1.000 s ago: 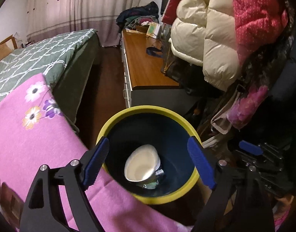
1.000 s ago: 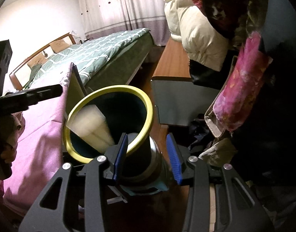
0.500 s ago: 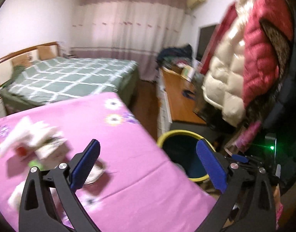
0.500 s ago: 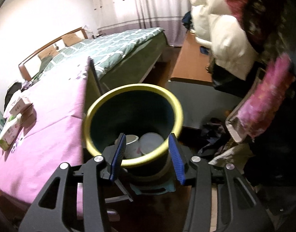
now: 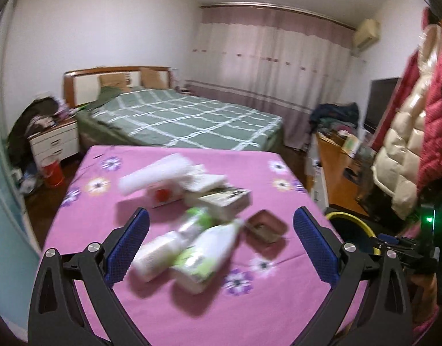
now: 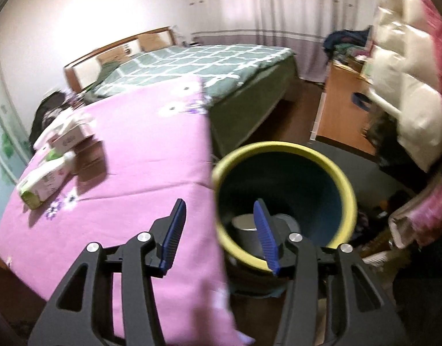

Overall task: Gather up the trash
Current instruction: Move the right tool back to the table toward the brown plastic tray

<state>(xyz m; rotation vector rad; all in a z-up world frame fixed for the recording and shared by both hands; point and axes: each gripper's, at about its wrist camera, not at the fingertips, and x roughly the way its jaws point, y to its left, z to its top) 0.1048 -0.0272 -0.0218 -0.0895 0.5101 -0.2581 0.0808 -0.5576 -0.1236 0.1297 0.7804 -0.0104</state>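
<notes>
A pile of trash lies on the pink flowered cloth [image 5: 249, 311]: white and green bottles [image 5: 203, 248], small boxes [image 5: 221, 199], a white roll [image 5: 154, 176] and a brown tin [image 5: 265, 226]. My left gripper [image 5: 221, 245] is open and empty, above the bottles. The yellow-rimmed dark bin [image 6: 284, 196] stands on the floor beside the table, with white cups [image 6: 244, 222] inside. My right gripper [image 6: 221, 233] is open and empty, its right finger over the bin's near rim. The trash pile also shows in the right wrist view [image 6: 53, 164].
A green checked bed [image 5: 186, 121] lies behind the table. A wooden low cabinet [image 5: 336, 178] with clutter runs along the right, with hanging jackets [image 5: 405, 150] above it. A white nightstand [image 5: 53, 141] and a red bucket [image 5: 52, 171] stand at the left.
My left gripper swung from over the bin to the trash pile on the table. My right gripper let go of the bin, opened and shifted left. A cup landed in the bin.
</notes>
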